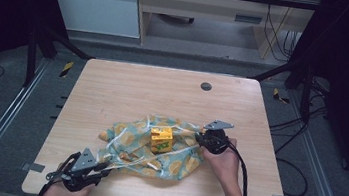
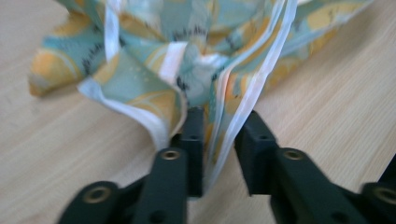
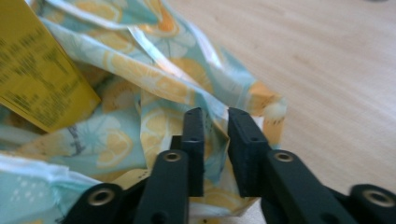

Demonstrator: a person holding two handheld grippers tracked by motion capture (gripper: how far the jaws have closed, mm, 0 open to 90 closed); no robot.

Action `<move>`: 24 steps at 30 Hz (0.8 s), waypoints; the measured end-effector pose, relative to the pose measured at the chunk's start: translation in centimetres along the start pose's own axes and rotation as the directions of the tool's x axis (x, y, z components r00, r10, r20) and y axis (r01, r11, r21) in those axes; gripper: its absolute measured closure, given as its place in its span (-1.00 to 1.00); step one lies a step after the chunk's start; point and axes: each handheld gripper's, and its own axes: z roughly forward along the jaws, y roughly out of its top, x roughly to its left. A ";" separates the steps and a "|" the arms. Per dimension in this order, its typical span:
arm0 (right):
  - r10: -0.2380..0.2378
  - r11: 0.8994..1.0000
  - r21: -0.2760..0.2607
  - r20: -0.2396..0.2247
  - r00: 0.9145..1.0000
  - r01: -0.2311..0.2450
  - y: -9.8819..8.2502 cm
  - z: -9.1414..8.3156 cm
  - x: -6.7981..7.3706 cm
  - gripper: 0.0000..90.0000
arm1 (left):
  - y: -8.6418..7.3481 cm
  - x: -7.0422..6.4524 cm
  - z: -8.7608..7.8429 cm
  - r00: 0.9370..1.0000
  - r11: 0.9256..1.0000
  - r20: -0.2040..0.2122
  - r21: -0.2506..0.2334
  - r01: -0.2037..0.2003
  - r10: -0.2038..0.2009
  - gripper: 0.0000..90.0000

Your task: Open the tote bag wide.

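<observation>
A teal cloth printed with orange slices and trimmed in white lies crumpled on the wooden table. A small yellow carton stands upright in its middle. My left gripper is at the cloth's near-left corner; in the left gripper view its jaws stand apart with the white-trimmed edge of the cloth running loosely between them. My right gripper is at the cloth's right side. There the jaws stand slightly apart with a fold of cloth between them, beside the carton.
A dark round grommet sits in the tabletop near the far edge. Bare wood surrounds the cloth on all sides. Black frame posts and cables lie beyond the table's right edge, and a pale desk stands behind.
</observation>
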 end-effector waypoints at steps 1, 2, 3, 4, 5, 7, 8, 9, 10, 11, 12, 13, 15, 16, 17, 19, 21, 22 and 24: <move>0.002 1.000 -0.014 0.005 1.000 -0.001 0.1 -0.3 0.0 0.55 | 0.1 0.1 -0.2 1.000 1.000 -0.007 -0.013 0.009 -0.009 0.32; 0.007 1.000 -0.023 0.010 1.000 -0.007 0.3 -0.7 0.1 0.48 | 0.1 0.1 -0.3 1.000 0.999 -0.004 -0.029 0.014 -0.014 0.25; 0.009 0.999 -0.034 0.011 1.000 -0.009 0.4 -1.0 0.1 0.42 | 0.1 0.1 -0.5 1.000 0.999 0.000 -0.044 0.012 -0.012 0.21; 0.017 0.999 -0.043 0.012 1.000 -0.017 0.5 -1.3 0.2 0.35 | 0.2 0.0 -0.7 1.000 0.998 -0.003 -0.058 0.012 -0.012 0.12; 0.015 0.999 -0.052 0.014 1.000 -0.014 0.6 -1.6 0.2 0.28 | 0.3 0.0 -0.9 1.000 0.997 -0.009 -0.071 0.012 -0.013 0.00; 0.015 0.997 -0.073 0.013 1.000 -0.014 0.7 -2.3 0.4 0.19 | 0.5 -0.1 -1.3 1.000 0.995 0.000 -0.097 0.022 -0.022 -0.19; 0.013 0.997 -0.080 0.013 1.000 -0.012 0.8 -2.6 0.6 0.14 | 0.6 -0.2 -1.5 1.000 0.993 0.007 -0.116 0.027 -0.026 -0.24; 0.010 0.996 -0.086 0.013 1.000 -0.009 0.9 -2.8 0.7 0.08 | 0.7 -0.2 -1.7 1.000 0.991 0.011 -0.131 0.024 -0.023 -0.29; 0.013 0.996 -0.091 0.010 1.000 -0.012 1.0 -3.1 0.8 0.02 | 0.8 -0.3 -1.9 1.000 0.989 0.011 -0.143 0.026 -0.025 -0.32; 0.008 0.995 -0.103 0.011 1.000 -0.007 1.1 -3.4 0.9 -0.01 | 0.9 -0.3 -2.1 1.000 0.988 0.009 -0.153 0.025 -0.024 -0.36; 0.000 0.993 -0.118 0.009 1.000 0.001 1.5 -4.1 1.3 -0.09 | 1.0 -0.3 -2.3 1.000 0.986 0.008 -0.165 0.026 -0.025 -0.40; 0.000 0.993 -0.118 0.009 1.000 0.001 1.5 -4.1 1.3 -0.09 | 1.1 -0.3 -2.6 1.000 0.985 0.010 -0.173 0.025 -0.024 -0.40; -0.005 0.991 -0.135 0.002 1.000 0.006 1.8 -4.8 1.6 -0.19 | 1.5 -0.4 -3.0 1.000 0.983 0.000 -0.185 0.017 -0.017 -0.43; -0.009 0.990 -0.143 -0.004 1.000 0.008 2.1 -5.2 1.7 -0.21 | 1.8 -0.5 -3.3 1.000 0.982 -0.002 -0.189 0.010 -0.010 -0.44; -0.015 0.988 -0.154 -0.005 1.000 0.014 2.2 -5.6 1.9 -0.21 | 2.1 -0.6 -3.6 1.000 0.981 -0.004 -0.192 0.002 -0.003 -0.44; -0.028 0.986 -0.167 -0.016 0.999 0.025 2.6 -6.4 2.2 -0.23 | 2.6 -0.8 -4.3 1.000 0.977 -0.008 -0.212 -0.005 0.003 -0.44; -0.044 0.984 -0.175 -0.036 0.998 0.037 2.8 -7.0 2.8 -0.23 | 3.1 -0.7 -4.5 1.000 0.976 -0.012 -0.216 -0.011 0.008 -0.44; -0.052 0.984 -0.173 -0.041 0.998 0.044 2.9 -7.2 3.1 -0.23 | 3.4 -0.6 -4.4 1.000 0.978 -0.019 -0.209 -0.011 0.007 -0.44; -0.071 0.984 -0.170 -0.056 0.996 0.060 2.9 -7.5 3.8 -0.25 | 4.0 -0.2 -3.8 0.999 0.980 -0.032 -0.198 -0.017 0.010 -0.44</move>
